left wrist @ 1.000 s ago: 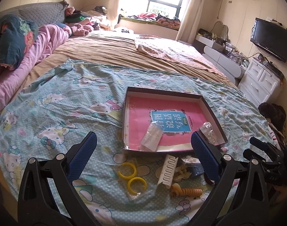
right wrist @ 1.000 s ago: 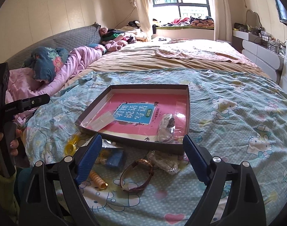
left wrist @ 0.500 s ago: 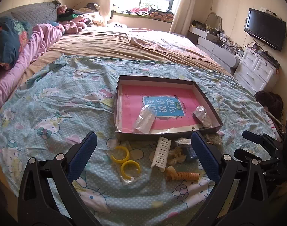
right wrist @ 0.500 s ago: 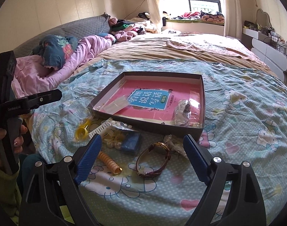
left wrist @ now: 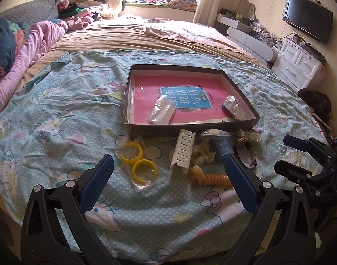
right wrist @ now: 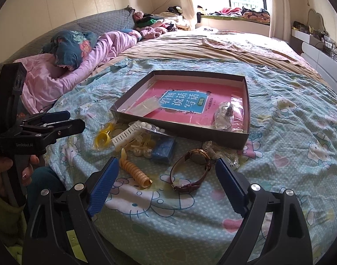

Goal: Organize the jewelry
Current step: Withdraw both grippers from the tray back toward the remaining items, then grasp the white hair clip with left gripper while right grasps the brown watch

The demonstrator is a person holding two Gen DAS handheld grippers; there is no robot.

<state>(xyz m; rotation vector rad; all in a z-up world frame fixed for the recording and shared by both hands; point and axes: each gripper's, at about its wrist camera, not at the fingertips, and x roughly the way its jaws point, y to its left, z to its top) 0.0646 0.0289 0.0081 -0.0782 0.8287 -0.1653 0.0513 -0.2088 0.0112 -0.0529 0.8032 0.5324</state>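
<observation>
A dark shallow box (left wrist: 190,127) (right wrist: 179,130) with a pink book inside lies on the bedspread and holds two clear bags (left wrist: 161,111) (right wrist: 223,112). In front of it lie bagged yellow rings (left wrist: 137,161) (right wrist: 103,137), a white comb clip (left wrist: 183,152) (right wrist: 124,138), an orange spiral hair tie (left wrist: 212,178) (right wrist: 135,171), pearls (right wrist: 139,151), a blue box (right wrist: 164,150) and a brown-strap watch (right wrist: 195,167) (left wrist: 245,152). My left gripper (left wrist: 168,183) is open and empty above the rings and clip. My right gripper (right wrist: 166,183) is open and empty, just short of the watch.
The Hello Kitty bedspread (left wrist: 58,110) covers the near end of a large bed. Pink bedding and pillows (right wrist: 69,70) lie at the left. White drawers (left wrist: 301,66) and a wall TV (left wrist: 307,26) stand at the right. The bed edge is close below both grippers.
Both grippers have drawn back and risen a little, so the box and the loose items sit farther ahead. Both stay open. Nothing on the bed has moved.
</observation>
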